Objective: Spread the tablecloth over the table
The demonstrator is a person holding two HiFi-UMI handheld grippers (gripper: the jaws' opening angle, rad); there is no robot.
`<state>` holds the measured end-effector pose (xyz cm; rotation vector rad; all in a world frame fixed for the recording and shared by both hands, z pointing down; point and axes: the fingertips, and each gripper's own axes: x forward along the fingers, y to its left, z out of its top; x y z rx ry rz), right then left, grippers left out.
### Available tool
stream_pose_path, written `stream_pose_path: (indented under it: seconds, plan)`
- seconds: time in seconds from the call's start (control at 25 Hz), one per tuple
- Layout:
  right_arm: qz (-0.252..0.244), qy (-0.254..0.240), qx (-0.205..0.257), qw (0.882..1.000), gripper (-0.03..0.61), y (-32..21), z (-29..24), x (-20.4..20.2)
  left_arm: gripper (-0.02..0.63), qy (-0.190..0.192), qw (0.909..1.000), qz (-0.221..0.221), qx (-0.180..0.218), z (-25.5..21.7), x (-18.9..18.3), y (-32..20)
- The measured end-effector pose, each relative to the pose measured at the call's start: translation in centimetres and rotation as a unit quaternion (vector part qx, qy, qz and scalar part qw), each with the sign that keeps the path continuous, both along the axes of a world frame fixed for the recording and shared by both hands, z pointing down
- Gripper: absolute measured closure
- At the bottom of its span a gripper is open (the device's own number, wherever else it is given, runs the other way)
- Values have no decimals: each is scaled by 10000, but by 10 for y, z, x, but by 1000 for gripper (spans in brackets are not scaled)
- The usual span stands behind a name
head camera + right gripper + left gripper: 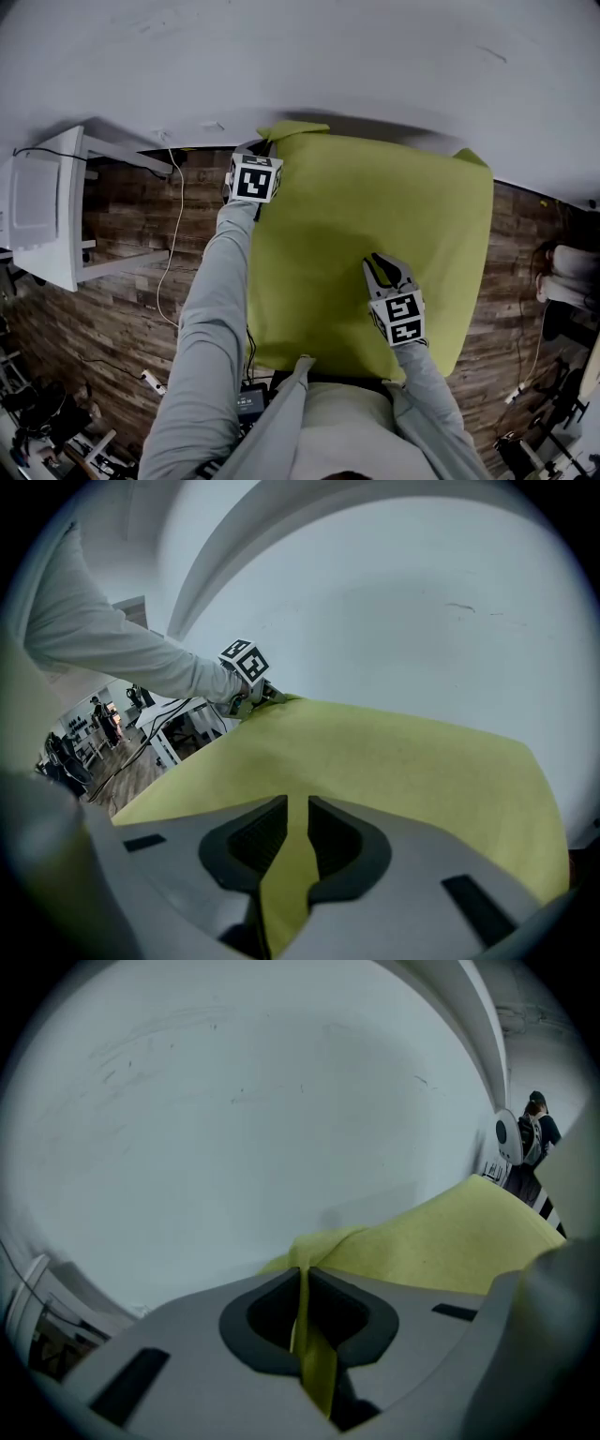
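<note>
Holding the tablecloth [375,216] at two places, you have it lying over nearly the whole tabletop, which is hidden beneath it from the far edge to the near edge by your body.

Your left gripper [302,1279] is at the far left corner, close to the white wall [328,56]. Its jaws are clamped on a puckered fold of the cloth's corner, and a strip of fabric hangs down between the pads. I judge that grip is there to draw the corner out and square it, since the cloth looks bunched and lifted at that spot. The far right corner [472,157] also stands up in a small peak instead of lying flat.

Your right gripper [292,806] rests tilted down on the cloth, toward the near right part of the tabletop. Its jaws stand almost together, with yellow fabric filling the slit between them. That reads as a light pinch, though no pucker shows around it, so take it with some doubt. Placed there, it likely anchors the near side so the left hand's pull does not slide the whole sheet.

What remains, as I judge it, is settling both far corners flat. Pulling the left corner too hard could strip the cloth off the near edge.
</note>
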<state>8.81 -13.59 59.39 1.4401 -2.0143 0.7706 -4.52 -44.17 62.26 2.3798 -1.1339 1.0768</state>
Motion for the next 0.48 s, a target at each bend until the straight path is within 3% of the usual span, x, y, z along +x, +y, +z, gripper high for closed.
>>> stream_pose_path:
  seconds: [0.28,0.48]
  plan:
    - [-22,-46,-41,10000,506,0,3,-4,584,228,9991,-135,344,-35,-12,-18]
    - [25,-18,-82,10000,506,2,6,0,583,666,9915,-1105,185,-34,-49,-29]
